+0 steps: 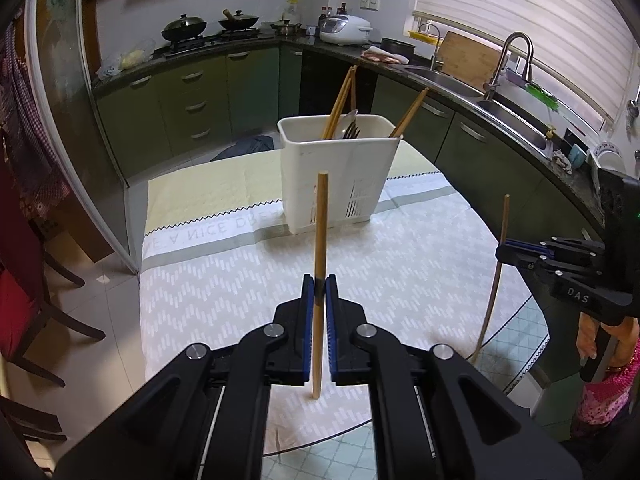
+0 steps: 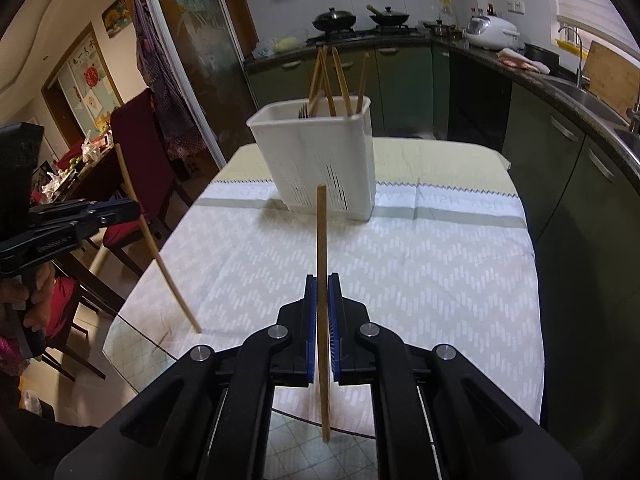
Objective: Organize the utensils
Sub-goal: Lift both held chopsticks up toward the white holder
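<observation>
A white plastic utensil holder (image 1: 336,168) stands on the table's far half, with several wooden chopsticks and a fork in it; it also shows in the right wrist view (image 2: 320,160). My left gripper (image 1: 319,286) is shut on a wooden chopstick (image 1: 321,224), held upright above the cloth. My right gripper (image 2: 322,284) is shut on another wooden chopstick (image 2: 321,232), also upright. Each gripper shows in the other's view: the right gripper (image 1: 504,250) with its chopstick (image 1: 496,280), and the left gripper (image 2: 134,210) with its chopstick (image 2: 160,264).
The table carries a white and yellow patterned cloth (image 1: 400,264) over glass. Green kitchen cabinets, a stove with pans (image 1: 184,28), a rice cooker (image 1: 346,30) and a sink (image 1: 516,116) run along the back and right. Red dining chairs (image 2: 136,152) stand left.
</observation>
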A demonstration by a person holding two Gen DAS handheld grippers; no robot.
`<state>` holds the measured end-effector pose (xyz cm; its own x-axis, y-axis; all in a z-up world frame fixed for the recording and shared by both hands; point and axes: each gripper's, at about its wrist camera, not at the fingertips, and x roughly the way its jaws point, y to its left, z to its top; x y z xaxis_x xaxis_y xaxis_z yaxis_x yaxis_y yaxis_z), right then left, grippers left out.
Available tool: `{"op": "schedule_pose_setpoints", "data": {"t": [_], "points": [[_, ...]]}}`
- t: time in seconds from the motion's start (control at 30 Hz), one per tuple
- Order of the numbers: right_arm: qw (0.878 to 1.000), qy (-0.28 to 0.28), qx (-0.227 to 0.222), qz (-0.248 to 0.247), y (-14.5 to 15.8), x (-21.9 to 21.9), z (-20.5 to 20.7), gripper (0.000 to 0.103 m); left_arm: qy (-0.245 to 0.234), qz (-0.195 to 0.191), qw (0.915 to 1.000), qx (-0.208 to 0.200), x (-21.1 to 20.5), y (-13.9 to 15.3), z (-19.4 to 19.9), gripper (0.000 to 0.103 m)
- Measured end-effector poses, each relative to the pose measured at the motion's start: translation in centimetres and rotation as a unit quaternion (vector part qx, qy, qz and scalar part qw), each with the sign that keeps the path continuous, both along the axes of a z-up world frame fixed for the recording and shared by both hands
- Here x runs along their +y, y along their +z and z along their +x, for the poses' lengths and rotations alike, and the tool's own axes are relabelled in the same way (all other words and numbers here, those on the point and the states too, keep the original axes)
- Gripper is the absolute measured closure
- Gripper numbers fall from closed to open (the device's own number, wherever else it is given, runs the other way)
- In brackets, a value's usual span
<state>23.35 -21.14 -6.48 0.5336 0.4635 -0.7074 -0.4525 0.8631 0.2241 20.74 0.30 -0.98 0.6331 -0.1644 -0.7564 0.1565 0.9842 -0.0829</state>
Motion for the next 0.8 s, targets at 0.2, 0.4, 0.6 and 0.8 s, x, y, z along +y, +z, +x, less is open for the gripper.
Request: {"op": "schedule_pose_setpoints", "data": {"t": [0.2, 0.4, 0.6, 0.8], "points": [[1.000, 0.002, -0.014, 0.012, 1.4, 0.0, -0.3, 0.097, -0.008, 0.002, 0.9999, -0.006, -0.5, 0.7, 0.3, 0.097], [1.000, 0.008, -0.026, 0.015, 2.7, 0.4, -0.2, 0.097, -0.013, 0.003, 0.9999, -0.008, -0.9, 1.1, 0.9, 0.097], [0.999, 0.021, -0.043, 0.020, 5.1, 1.3, 0.3, 0.097, -0.016, -0.001, 0.9998, -0.014, -1.0, 2.0, 1.5, 0.097], [0.996, 0.037, -0.073, 0.026, 9.5, 2.5, 1.0, 0.097, -0.020, -0.013, 0.9991, -0.034, -0.8, 5.3, 2.4, 0.097]]}}
